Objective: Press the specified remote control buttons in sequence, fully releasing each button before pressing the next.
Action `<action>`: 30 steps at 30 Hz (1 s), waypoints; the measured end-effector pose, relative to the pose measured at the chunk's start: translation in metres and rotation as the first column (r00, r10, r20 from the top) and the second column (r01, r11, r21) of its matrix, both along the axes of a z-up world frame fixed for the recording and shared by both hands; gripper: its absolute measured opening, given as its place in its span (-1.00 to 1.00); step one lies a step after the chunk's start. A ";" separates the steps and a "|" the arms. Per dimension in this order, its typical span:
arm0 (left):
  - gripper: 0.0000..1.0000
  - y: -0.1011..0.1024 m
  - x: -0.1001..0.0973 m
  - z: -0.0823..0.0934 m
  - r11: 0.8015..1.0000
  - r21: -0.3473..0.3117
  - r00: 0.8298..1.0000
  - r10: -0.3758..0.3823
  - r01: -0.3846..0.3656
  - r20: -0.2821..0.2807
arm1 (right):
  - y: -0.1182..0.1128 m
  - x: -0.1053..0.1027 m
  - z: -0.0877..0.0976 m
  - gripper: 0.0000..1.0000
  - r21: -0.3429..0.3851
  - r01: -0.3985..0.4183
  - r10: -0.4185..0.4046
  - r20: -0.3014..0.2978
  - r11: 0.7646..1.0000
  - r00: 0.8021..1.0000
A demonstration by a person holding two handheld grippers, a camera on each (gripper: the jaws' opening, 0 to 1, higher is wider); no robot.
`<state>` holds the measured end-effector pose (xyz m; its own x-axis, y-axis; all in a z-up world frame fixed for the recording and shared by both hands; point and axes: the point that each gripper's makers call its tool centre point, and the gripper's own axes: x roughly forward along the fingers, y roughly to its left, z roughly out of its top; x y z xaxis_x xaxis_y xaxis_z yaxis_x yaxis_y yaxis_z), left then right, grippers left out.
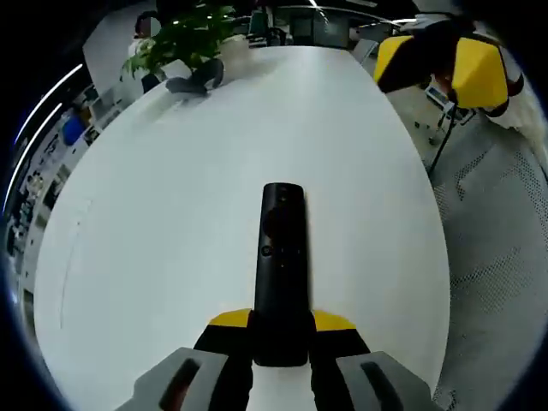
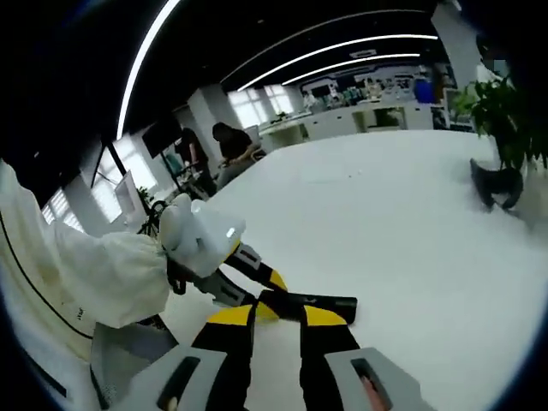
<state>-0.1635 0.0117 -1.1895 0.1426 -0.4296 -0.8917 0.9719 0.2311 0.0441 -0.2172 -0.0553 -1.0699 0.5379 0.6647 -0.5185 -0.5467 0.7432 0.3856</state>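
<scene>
Centrally, remote (image 1: 281, 274) in left gripper (image 1: 281, 330); table (image 1: 171, 214) broad.

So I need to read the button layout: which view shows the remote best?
The left gripper view: the remote lies lengthwise, top face up, its near end between the left tool jaws. The right gripper view shows it side-on, low and foreshortened, partly behind the right tool.

Open-plan office. Big white tabletop (image 1: 171, 214) w/ rounded edge, conference-type, potted plant (image 1: 184, 38) at far end. Grey carpet floor (image 1: 497, 257) beside it. Long strip ceiling lights (image 2: 342, 47), rows of desks w/ monitors & clutter in bkgd (image 2: 360, 107). Person (image 2: 231, 141) seated at a desk further off; windows (image 2: 253, 107) along back wall.
</scene>
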 end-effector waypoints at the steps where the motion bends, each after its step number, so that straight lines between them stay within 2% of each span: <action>1: -0.56 0.001 0.005 0.001 1.000 0.002 1.000 0.002 -0.002 0.006 | 0.001 -0.002 0.000 -0.66 0.003 0.001 -0.001 -0.006 1.000 1.000; 4: -0.56 0.004 0.018 0.004 1.000 0.004 1.000 0.011 -0.011 0.007 | 0.004 -0.006 -0.001 -0.73 0.023 -0.002 0.003 -0.034 1.000 0.999; 8: -0.56 0.010 0.034 0.002 1.000 0.018 1.000 0.014 -0.015 0.019 | 0.007 -0.001 -0.004 -0.75 0.008 -0.004 0.004 -0.030 1.000 1.000; 14: -0.56 0.012 0.055 0.005 0.999 0.035 0.999 0.001 -0.002 0.039 | 0.006 0.004 -0.004 -0.81 0.036 0.009 -0.008 -0.041 0.999 0.999; 17: -0.56 0.012 0.067 0.005 0.999 0.041 0.999 -0.001 -0.001 0.042 | -0.001 0.006 -0.007 -0.80 0.017 0.024 -0.024 -0.027 1.000 0.999; 27: -0.56 0.019 0.111 0.006 0.997 0.071 0.998 0.010 -0.015 0.067 | -0.019 0.012 -0.005 -0.77 0.028 0.078 -0.078 -0.017 0.997 0.997; 30: -0.56 0.021 0.125 0.005 0.997 0.079 0.998 0.015 -0.020 0.067 | -0.024 0.014 -0.005 -0.76 0.006 0.091 -0.091 0.001 0.996 0.996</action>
<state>-0.0385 0.0330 -1.1845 0.2095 -0.3550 -0.9111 0.9621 0.2411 0.1272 -0.2034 -0.0793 -1.0749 0.5969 0.6160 -0.5141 -0.4772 0.7877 0.3896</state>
